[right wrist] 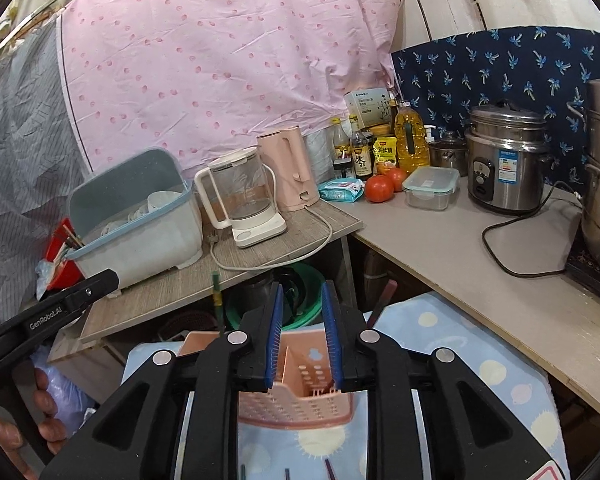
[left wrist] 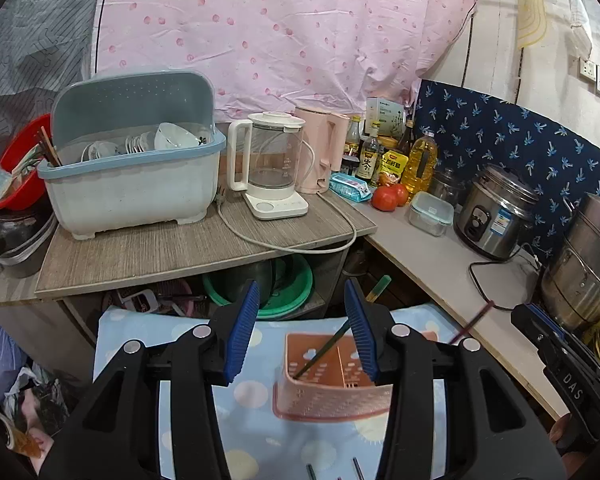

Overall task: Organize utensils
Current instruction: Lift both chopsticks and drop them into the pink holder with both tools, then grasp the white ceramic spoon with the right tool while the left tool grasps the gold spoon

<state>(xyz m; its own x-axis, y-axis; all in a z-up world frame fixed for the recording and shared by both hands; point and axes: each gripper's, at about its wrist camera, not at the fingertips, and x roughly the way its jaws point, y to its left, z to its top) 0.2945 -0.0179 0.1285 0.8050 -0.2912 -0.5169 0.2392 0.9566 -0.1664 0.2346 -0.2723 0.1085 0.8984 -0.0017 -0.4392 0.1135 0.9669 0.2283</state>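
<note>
Left claw [left wrist: 302, 322] jaws apart, nothing pinched; a green chopstick [left wrist: 324, 350] leans in the pink utensil basket [left wrist: 332, 400] just beside the right pad. Right claw [right wrist: 300, 332] jaws slightly apart, empty, over the same basket [right wrist: 296, 408]; a dark red chopstick [right wrist: 382, 304] stands in it, leaning right. Basket sits on blue dotted cloth [right wrist: 480, 360] below the worktop [right wrist: 480, 256] with the rice cooker [right wrist: 504, 164].

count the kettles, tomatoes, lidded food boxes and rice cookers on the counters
kettles: 2 (glass kettle, pink kettle)
tomatoes: 2
food box: 1
rice cooker: 1
total: 6
</note>
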